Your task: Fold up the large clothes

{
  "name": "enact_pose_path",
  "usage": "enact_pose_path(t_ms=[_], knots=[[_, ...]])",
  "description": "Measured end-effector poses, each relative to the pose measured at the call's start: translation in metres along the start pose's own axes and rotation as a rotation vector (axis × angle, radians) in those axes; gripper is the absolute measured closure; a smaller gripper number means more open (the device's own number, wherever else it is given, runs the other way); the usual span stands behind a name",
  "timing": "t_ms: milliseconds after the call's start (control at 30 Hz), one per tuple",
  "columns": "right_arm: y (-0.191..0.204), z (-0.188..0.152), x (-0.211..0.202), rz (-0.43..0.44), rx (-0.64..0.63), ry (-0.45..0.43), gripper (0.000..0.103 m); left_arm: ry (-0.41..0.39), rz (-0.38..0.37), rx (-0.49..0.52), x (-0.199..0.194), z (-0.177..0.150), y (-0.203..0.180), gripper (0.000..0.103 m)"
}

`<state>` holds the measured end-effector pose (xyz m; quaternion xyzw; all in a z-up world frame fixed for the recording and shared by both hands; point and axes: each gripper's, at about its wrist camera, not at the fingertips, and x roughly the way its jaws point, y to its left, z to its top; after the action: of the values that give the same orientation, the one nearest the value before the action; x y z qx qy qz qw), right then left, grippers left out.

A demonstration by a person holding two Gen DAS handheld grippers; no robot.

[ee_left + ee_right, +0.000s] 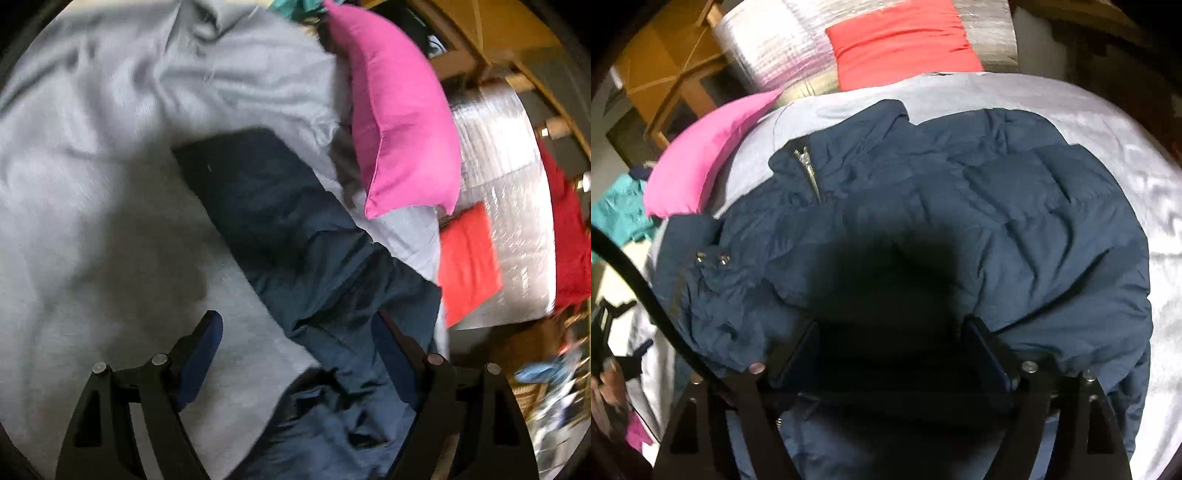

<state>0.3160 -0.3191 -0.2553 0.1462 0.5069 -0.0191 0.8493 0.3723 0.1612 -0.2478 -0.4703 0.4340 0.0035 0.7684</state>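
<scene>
The right gripper (pixel 892 354) hangs just above a navy puffer jacket (pixel 1015 206), jaws spread wide with nothing clamped between them. The left gripper (pixel 297 354) is likewise wide apart and empty, over a strip of the jacket (pixel 295 229). The jacket lies rumpled on a grey bedsheet (pixel 92 166). Beyond it lie a pink pillow (pixel 698 162) and a red cushion (pixel 905 40).

1 navy jacket (pixel 997 206), 1 pink pillow (pixel 399 122), 1 grey sheet (pixel 92 166), approx. 2 red cushions (pixel 469 262).
</scene>
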Motion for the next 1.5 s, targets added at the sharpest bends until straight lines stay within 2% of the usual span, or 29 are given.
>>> enact_pose_path(t_ms=[133, 200, 233, 267, 333, 367, 433, 533, 633, 733, 767, 800, 867, 967, 1100, 1200, 1267, 1367, 1500], knots=[[0.001, -0.003, -0.001, -0.014, 0.001, -0.022, 0.02, 0.021, -0.07, -0.025, 0.02, 0.007, -0.006, 0.021], [0.002, -0.004, -0.001, -0.015, 0.005, -0.037, 0.02, 0.024, -0.077, -0.021, 0.028, 0.008, -0.008, 0.021], [0.002, -0.005, -0.001, -0.018, 0.003, -0.042, 0.02, 0.022, -0.073, -0.023, 0.033, 0.009, -0.01, 0.025], [0.003, -0.006, -0.001, -0.025, -0.002, -0.046, 0.02, 0.015, -0.071, -0.026, 0.038, 0.009, -0.01, 0.03], [0.007, -0.007, -0.001, -0.046, -0.022, -0.051, 0.019, -0.002, -0.05, -0.032, 0.047, 0.012, -0.01, 0.052], [0.008, -0.008, -0.001, -0.055, -0.028, -0.054, 0.019, -0.004, -0.044, -0.036, 0.05, 0.012, -0.007, 0.056], [0.008, -0.008, 0.0, -0.06, -0.029, -0.058, 0.019, -0.011, -0.032, -0.055, 0.054, 0.012, -0.004, 0.078], [0.005, -0.006, -0.001, -0.045, -0.003, -0.061, 0.019, -0.043, -0.033, -0.053, 0.05, 0.013, -0.006, 0.092], [0.001, -0.005, -0.003, -0.025, 0.028, -0.064, 0.022, -0.117, -0.036, -0.007, 0.026, 0.012, -0.019, 0.095], [-0.003, -0.005, -0.007, -0.029, 0.061, -0.071, 0.032, -0.206, -0.071, 0.063, -0.005, 0.009, -0.039, 0.096], [-0.005, -0.005, -0.008, -0.028, 0.075, -0.074, 0.039, -0.231, -0.088, 0.093, -0.017, 0.007, -0.047, 0.096], [-0.008, -0.005, -0.011, -0.026, 0.096, -0.082, 0.052, -0.248, -0.099, 0.115, -0.025, 0.006, -0.054, 0.096], [-0.013, -0.004, -0.017, -0.018, 0.119, -0.089, 0.063, -0.279, -0.117, 0.157, -0.04, 0.001, -0.064, 0.096], [-0.02, -0.004, -0.028, -0.008, 0.164, -0.122, 0.063, -0.305, -0.115, 0.208, -0.055, -0.005, -0.073, 0.096], [-0.019, -0.003, -0.043, -0.048, 0.148, -0.185, 0.063, -0.306, -0.113, 0.211, -0.061, -0.009, -0.067, 0.096], [-0.02, -0.003, -0.04, -0.048, 0.154, -0.161, 0.063, -0.317, -0.105, 0.188, -0.062, -0.004, -0.06, 0.096], [-0.024, -0.004, -0.028, -0.048, 0.176, -0.109, 0.063, -0.332, -0.116, 0.172, -0.069, -0.003, -0.056, 0.097], [-0.028, -0.005, -0.021, -0.05, 0.191, -0.09, 0.063, -0.385, -0.15, 0.19, -0.089, -0.004, -0.062, 0.098], [-0.03, -0.006, -0.027, -0.023, 0.204, -0.108, 0.063, -0.506, -0.225, 0.326, -0.125, -0.023, -0.093, 0.1]])
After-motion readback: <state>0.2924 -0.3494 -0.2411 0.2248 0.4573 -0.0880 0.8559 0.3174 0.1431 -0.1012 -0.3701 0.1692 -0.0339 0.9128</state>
